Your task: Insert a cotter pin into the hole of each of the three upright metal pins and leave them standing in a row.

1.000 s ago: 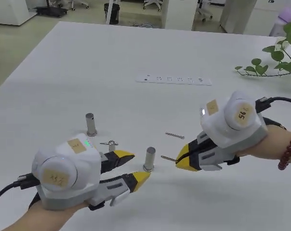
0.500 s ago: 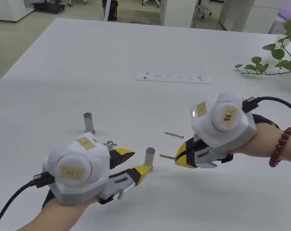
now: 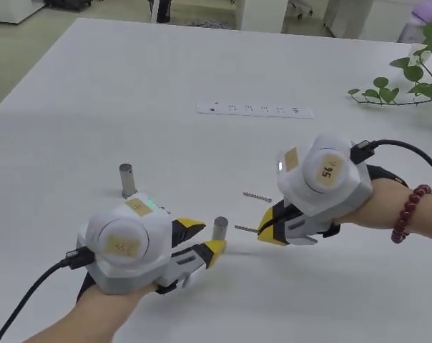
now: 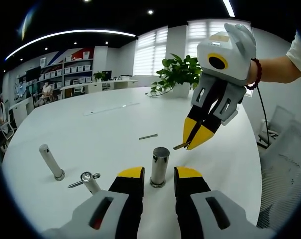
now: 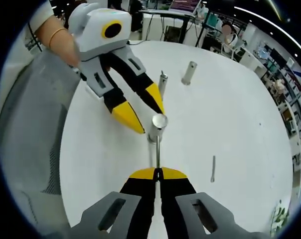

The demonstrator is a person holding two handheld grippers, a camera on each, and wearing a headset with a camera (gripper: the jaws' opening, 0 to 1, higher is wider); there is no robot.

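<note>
Straddles the nearest upright metal pin (image 3: 219, 230) with the left tool (image 3: 205, 237), jaws apart on either side of it. Pinches a cotter pin (image 3: 246, 229) in the right tool (image 3: 265, 234), jaws closed on one end, tip pointing at that pin near its top. Elsewhere on the white bench (image 3: 166, 93): a second pin (image 4: 89, 180) already carrying a cotter pin, a bare third pin (image 3: 126, 179) farther off, a loose cotter pin (image 3: 257, 196) lying flat.

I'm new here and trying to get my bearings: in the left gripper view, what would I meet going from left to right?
bare metal pin → metal pin with cotter pin → middle metal pin, standing between the open left tongs → held cotter pin → right tongs, pinching it.
</note>
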